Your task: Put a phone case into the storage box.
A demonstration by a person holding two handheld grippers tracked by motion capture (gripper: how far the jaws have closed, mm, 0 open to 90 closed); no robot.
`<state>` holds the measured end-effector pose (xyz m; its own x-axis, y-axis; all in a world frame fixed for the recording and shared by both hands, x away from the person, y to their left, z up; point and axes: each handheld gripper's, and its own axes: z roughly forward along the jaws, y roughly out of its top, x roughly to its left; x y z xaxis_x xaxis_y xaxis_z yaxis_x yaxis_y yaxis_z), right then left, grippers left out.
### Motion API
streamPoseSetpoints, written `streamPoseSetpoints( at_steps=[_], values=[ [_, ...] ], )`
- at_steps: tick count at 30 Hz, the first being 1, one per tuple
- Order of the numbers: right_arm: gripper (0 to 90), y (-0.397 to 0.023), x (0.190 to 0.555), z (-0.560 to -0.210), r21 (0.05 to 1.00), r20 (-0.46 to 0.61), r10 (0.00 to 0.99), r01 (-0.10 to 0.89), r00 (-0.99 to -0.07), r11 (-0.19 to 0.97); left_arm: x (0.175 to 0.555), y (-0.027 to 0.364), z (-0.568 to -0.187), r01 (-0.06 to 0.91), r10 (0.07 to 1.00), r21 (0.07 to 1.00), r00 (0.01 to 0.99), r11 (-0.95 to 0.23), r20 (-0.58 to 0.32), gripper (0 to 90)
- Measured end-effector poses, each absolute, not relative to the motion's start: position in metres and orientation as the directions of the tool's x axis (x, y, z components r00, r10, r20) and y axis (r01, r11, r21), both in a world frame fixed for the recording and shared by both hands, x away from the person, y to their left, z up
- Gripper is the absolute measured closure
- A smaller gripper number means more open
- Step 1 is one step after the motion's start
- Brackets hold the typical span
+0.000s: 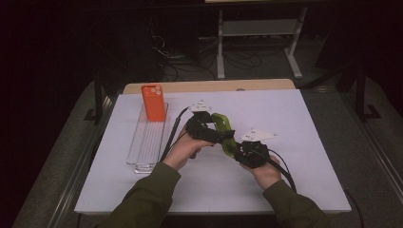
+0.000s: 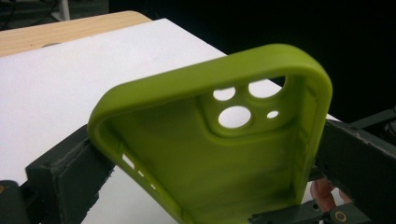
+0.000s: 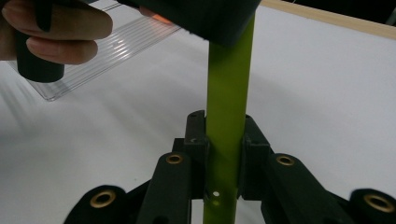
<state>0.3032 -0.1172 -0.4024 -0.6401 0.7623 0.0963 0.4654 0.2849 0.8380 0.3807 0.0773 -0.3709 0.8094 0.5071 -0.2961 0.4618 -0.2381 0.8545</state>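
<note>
High view — green phone case (image 1: 223, 134) on edge, long axis slanting toward right gripper (image 1: 239, 151).

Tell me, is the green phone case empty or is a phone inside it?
Empty: the green phone case shows its bare inside, with white table visible through the camera holes.

Green phone case (image 2: 219, 144) runs off the bottom edge at six o'clock in the left gripper view. In the high view, the left gripper (image 1: 205, 127) covers its middle. Orange phone (image 1: 153, 102): camera detail too small to read.
</note>
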Motion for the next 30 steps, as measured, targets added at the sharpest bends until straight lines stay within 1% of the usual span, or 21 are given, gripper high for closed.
streamPoseSetpoints(
  at_steps=[5, 7, 10, 17, 20, 21, 23, 25, 30],
  values=[
    [76.1, -0.117, 0.304, -0.403, 0.837, 0.095, 0.763, 0.466, -0.639, 0.286, 0.381, 0.078, -0.371, 0.468, 0.508, 0.853, 0.805, -0.23, -0.305, 0.0],
    [76.1, -0.116, 0.303, -0.403, 0.834, 0.095, 0.762, 0.469, -0.641, 0.29, 0.381, 0.079, -0.37, 0.469, 0.524, 0.855, 0.797, -0.223, -0.3, 4.6],
    [76.1, -0.116, 0.303, -0.403, 0.835, 0.094, 0.762, 0.468, -0.64, 0.29, 0.382, 0.08, -0.369, 0.474, 0.523, 0.855, 0.793, -0.21, -0.312, 7.8],
    [75.9, -0.116, 0.304, -0.405, 0.835, 0.077, 0.762, 0.46, -0.643, 0.303, 0.382, 0.08, -0.369, 0.473, 0.521, 0.856, 0.795, -0.209, -0.312, 9.7],
    [74.9, -0.116, 0.304, -0.405, 0.831, 0.077, 0.763, 0.464, -0.642, 0.307, 0.382, 0.08, -0.367, 0.483, 0.522, 0.852, 0.788, -0.199, -0.325, 11.3],
    [71.9, -0.115, 0.305, -0.405, 0.83, 0.078, 0.761, 0.465, -0.645, 0.308, 0.381, 0.081, -0.367, 0.482, 0.525, 0.852, 0.789, -0.204, -0.32, 12.1],
    [59.1, -0.114, 0.305, -0.405, 0.823, 0.084, 0.754, 0.472, -0.651, 0.315, 0.381, 0.082, -0.365, 0.457, 0.546, 0.862, 0.79, -0.22, -0.279, 14.7],
    [53.6, -0.115, 0.306, -0.405, 0.815, 0.089, 0.747, 0.479, -0.659, 0.325, 0.383, 0.086, -0.363, 0.46, 0.544, 0.859, 0.791, -0.224, -0.281, 14.9],
    [43.8, -0.119, 0.307, -0.404, 0.809, 0.105, 0.744, 0.492, -0.66, 0.322, 0.385, 0.096, -0.354, 0.446, 0.566, 0.864, 0.785, -0.235, -0.251, 15.1]
  ],
)
